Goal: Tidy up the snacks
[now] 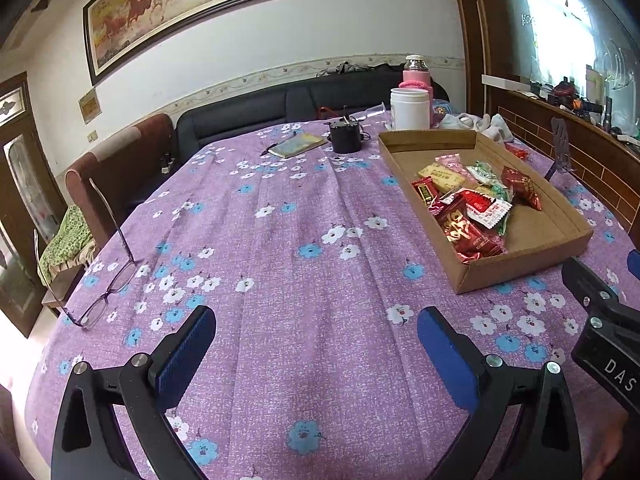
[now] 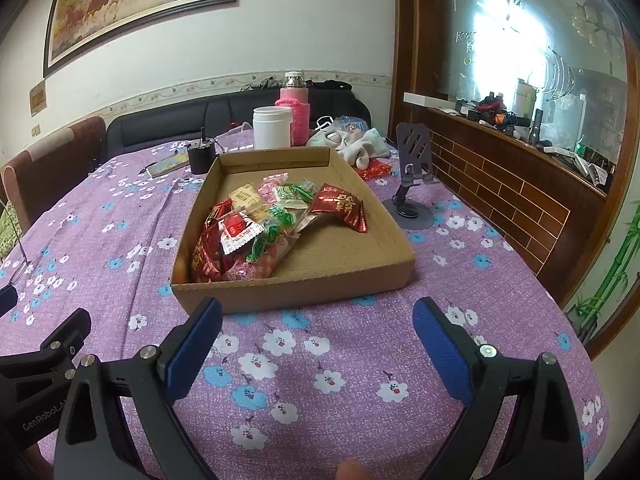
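A shallow cardboard tray (image 1: 524, 260) (image 2: 296, 286) sits on the purple flowered tablecloth (image 1: 280, 240) (image 2: 320, 360). Several wrapped snacks (image 1: 476, 204) (image 2: 256, 232) lie piled in its near left part, red, green, pink and beige packets. One red packet (image 2: 340, 206) lies apart toward the tray's right side. My left gripper (image 1: 316, 344) is open and empty above bare cloth, left of the tray. My right gripper (image 2: 316, 344) is open and empty, just in front of the tray's near wall.
Eyeglasses (image 1: 108, 284) lie at the table's left edge. A black cup (image 1: 345, 134), a notebook (image 1: 296, 146), a white jar (image 2: 272, 127), a pink bottle (image 2: 295, 108), crumpled cloth (image 2: 352, 144) and a grey phone stand (image 2: 412, 184) stand behind and right of the tray.
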`<action>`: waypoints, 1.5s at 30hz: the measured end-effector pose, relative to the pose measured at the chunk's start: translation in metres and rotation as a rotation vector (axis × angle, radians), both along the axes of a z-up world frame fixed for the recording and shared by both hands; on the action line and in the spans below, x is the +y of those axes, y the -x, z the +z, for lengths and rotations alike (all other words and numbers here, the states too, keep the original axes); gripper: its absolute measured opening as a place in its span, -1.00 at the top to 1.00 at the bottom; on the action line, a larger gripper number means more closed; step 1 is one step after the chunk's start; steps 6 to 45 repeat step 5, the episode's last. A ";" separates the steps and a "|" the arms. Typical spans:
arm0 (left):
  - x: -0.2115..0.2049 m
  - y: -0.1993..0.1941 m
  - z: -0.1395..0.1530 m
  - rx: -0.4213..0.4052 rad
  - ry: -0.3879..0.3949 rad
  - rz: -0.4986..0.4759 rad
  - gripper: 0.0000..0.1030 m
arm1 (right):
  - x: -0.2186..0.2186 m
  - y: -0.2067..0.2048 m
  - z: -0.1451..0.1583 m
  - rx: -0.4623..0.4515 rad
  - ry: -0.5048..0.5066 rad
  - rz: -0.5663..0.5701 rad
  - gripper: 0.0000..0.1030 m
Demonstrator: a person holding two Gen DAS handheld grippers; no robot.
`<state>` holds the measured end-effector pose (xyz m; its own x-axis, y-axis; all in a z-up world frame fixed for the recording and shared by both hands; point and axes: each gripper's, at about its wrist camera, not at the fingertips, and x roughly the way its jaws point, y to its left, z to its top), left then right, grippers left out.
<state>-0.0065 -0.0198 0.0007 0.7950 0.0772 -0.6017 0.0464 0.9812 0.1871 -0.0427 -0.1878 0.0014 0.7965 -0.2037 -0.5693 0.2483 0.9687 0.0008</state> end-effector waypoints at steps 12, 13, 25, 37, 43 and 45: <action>0.006 -0.001 0.001 0.008 0.015 0.014 -0.98 | 0.000 0.000 0.000 0.008 0.002 0.000 -0.86; 0.006 -0.001 0.001 0.008 0.015 0.014 -0.98 | 0.000 0.000 0.000 0.008 0.002 0.000 -0.86; 0.006 -0.001 0.001 0.008 0.015 0.014 -0.98 | 0.000 0.000 0.000 0.008 0.002 0.000 -0.86; 0.006 -0.001 0.001 0.008 0.015 0.014 -0.98 | 0.000 0.000 0.000 0.008 0.002 0.000 -0.86; 0.006 -0.001 0.001 0.008 0.015 0.014 -0.98 | 0.000 0.000 0.000 0.008 0.002 0.000 -0.86; 0.006 -0.001 0.001 0.008 0.015 0.014 -0.98 | 0.000 0.000 0.000 0.008 0.002 0.000 -0.86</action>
